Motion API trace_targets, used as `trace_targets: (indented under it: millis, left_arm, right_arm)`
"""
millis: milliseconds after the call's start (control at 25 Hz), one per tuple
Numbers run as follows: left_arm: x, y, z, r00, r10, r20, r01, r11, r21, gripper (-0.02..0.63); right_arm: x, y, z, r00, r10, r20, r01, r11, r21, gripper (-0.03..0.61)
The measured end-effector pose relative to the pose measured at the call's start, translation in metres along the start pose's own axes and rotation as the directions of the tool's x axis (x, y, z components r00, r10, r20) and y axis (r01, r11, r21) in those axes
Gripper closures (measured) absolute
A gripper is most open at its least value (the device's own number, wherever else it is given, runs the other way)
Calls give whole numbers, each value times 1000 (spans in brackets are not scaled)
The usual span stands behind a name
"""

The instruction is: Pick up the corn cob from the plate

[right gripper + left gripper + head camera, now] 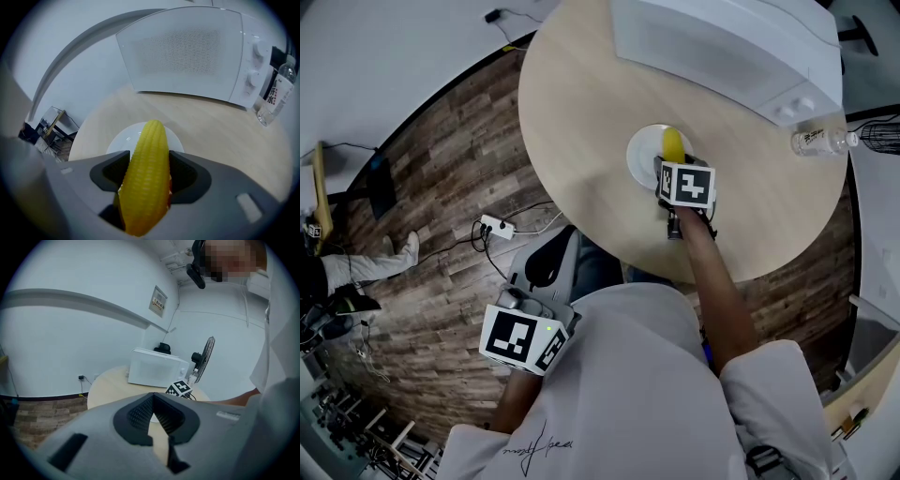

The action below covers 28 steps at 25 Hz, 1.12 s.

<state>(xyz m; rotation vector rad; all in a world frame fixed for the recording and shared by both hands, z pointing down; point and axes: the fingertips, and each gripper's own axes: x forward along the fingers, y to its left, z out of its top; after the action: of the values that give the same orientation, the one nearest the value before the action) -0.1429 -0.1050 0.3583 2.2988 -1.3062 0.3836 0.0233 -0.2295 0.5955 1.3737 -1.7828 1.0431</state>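
Right gripper (146, 180) clamps corn cob (150, 154) over plate (117, 140), well apart from microwave (187, 51)

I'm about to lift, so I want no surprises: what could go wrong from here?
1. The right gripper is shut on the corn, which is round and tapered and sticks out well past the jaws. It could pivot or slip out on the lift.
2. The corn's tip lies over the plate. I can't tell whether it is clear, so a slanted pull might drag the plate.
3. The microwave and the bottle stand beyond, so a forward swing could hit them.
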Motion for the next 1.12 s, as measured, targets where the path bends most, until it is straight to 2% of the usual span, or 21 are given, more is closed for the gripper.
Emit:
trace_targets:
  millis: [1120]
  left_arm:
    - [-8,-18,-3,999,-11,30,12,1000,-17,621]
  right_arm:
    - [-30,-2,-2,996,67,59,-69,997,32,302]
